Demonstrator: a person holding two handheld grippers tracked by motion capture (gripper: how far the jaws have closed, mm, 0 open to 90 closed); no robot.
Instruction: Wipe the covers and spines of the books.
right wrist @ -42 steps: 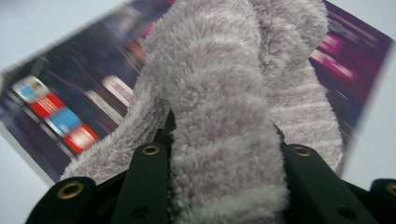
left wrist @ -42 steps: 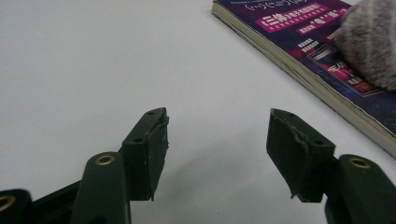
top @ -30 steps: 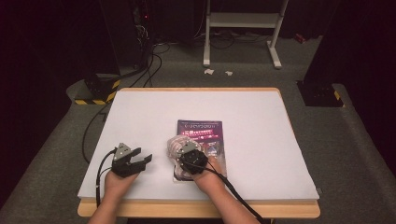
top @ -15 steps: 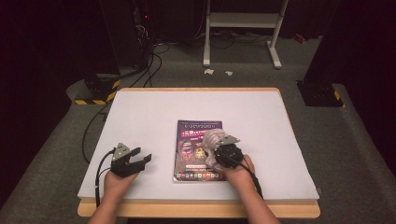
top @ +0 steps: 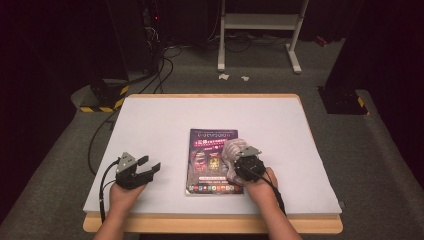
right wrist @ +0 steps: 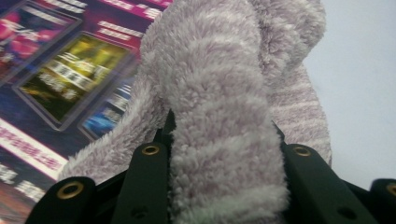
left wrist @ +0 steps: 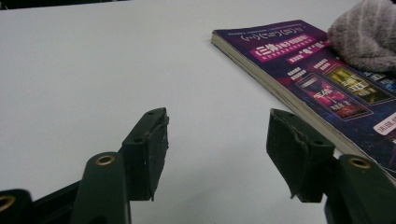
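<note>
Right gripper: clamped on fluffy cloth, at magazine's right edge, centre frame.
Left gripper: jaws apart, lower left.

— What's on the white surface?

— A fluffy pale lilac-grey fleece cloth, bunched up, and a thin purple glossy magazine lying flat, cover up.

— Where's the cloth exactly?

— On the magazine's right edge (partly spilling onto the surface beside it), a thick fold pinched between the right tongs.
</note>
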